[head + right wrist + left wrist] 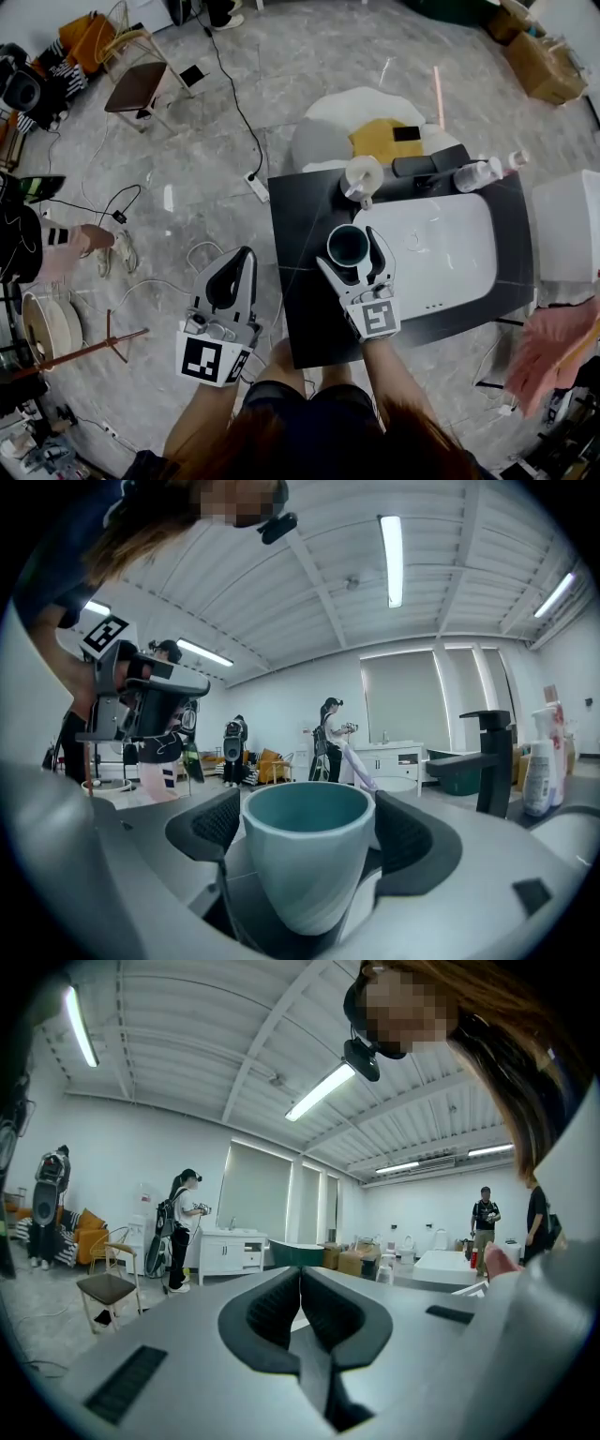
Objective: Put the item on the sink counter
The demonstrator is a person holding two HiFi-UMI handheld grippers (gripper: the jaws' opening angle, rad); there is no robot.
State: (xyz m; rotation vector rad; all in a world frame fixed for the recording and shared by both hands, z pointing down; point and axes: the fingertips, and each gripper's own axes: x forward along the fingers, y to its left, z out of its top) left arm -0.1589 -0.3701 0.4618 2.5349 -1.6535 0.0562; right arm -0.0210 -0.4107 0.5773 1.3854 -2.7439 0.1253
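Note:
A teal cup (348, 246) stands upright on the black sink counter (300, 309), just left of the white basin (450, 248). My right gripper (349, 251) reaches level along the counter, its jaws spread wide on either side of the cup. In the right gripper view the cup (305, 855) fills the space between the dark pads (214, 825), which flank it closely without pressing. My left gripper (246, 255) hangs beyond the counter's left edge over the floor. Its jaws (300, 1283) are shut with nothing between them.
A black faucet (427, 167), a white pump bottle (483, 173) and a white round container (363, 176) stand along the counter's far edge. A white box (567, 225) and pink cloth (553, 342) lie to the right. Cables and a power strip (256, 186) cross the floor to the left.

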